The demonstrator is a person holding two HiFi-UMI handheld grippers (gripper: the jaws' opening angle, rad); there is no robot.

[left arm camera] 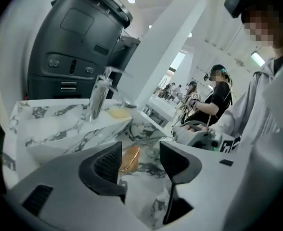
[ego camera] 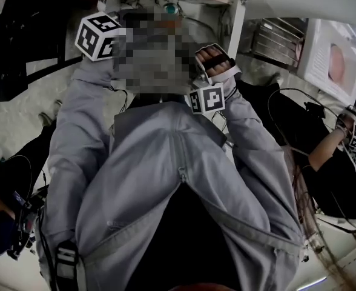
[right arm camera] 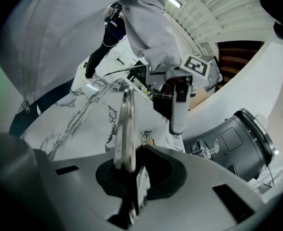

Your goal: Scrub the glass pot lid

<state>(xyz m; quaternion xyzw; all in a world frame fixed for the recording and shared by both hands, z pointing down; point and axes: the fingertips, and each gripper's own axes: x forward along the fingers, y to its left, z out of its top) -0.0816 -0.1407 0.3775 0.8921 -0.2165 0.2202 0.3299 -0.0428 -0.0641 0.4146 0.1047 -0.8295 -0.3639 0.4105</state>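
In the right gripper view my right gripper (right arm camera: 134,170) is shut on the rim of the glass pot lid (right arm camera: 127,124), which stands edge-on and upright out of the jaws. Beyond it hangs my left gripper (right arm camera: 176,109), over the marble counter (right arm camera: 79,119). In the left gripper view my left gripper (left arm camera: 140,160) is open with nothing between its pads. A brown-orange pad (left arm camera: 129,159) lies on the marble behind the jaws. The head view shows only the grey jacket and the two marker cubes, the left one (ego camera: 99,36) and the right one (ego camera: 206,99); the jaws are hidden there.
A big black appliance (left arm camera: 79,47) stands at the back of the marble counter (left arm camera: 59,124), with a clear chrome-and-glass fitting (left arm camera: 99,97) in front of it. Another person in black (left arm camera: 218,95) works at a further counter.
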